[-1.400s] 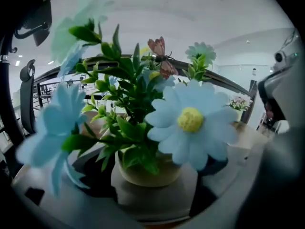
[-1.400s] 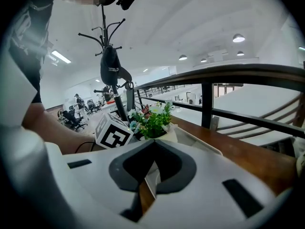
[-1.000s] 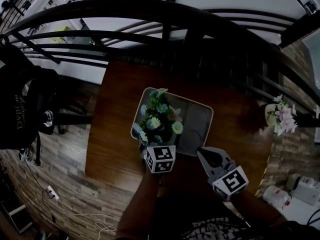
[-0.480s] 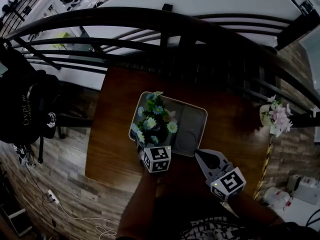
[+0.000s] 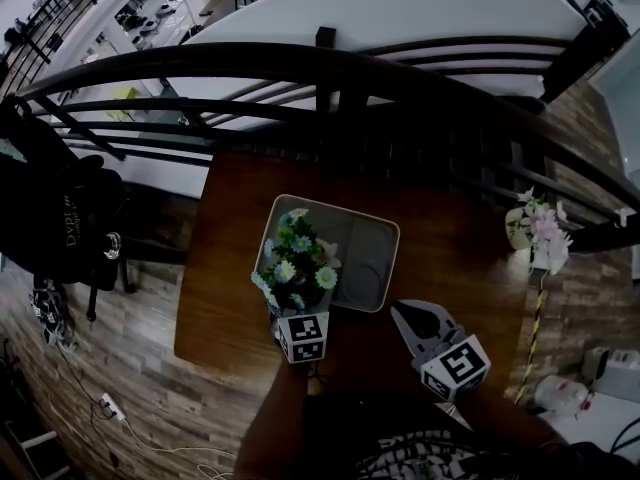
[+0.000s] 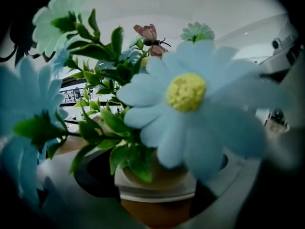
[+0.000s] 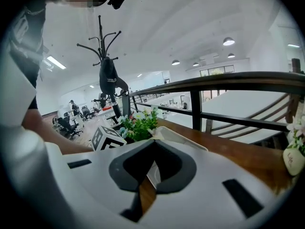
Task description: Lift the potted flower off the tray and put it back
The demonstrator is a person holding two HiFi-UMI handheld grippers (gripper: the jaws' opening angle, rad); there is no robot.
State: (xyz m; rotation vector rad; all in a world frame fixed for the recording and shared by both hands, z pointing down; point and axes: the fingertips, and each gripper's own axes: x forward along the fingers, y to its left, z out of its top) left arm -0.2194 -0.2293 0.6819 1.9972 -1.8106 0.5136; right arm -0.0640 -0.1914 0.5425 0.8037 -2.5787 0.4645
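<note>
Potted blue-and-white artificial flower (image 5: 293, 266) in cream-rimmed pot, clamped in left tool (image 5: 289, 311), at lower-left edge of pale rectangular tray (image 5: 372, 253) mid-frame, brown wooden counter (image 5: 228, 228) beneath, right tool (image 5: 405, 316) closed, empty, lower right.

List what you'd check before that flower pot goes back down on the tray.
1. Grip on the potted flower: the left gripper is closed on the pot. Ok.
2. Pot upright: its white rim looks level. Ok.
3. Landing spot: the dark round recess in the tray behind the pot is empty. Ok.
4. Right gripper out of the way: shut, holding nothing, beside the tray. Ok.
5. Height of the pot above the tray: cannot tell.
</note>
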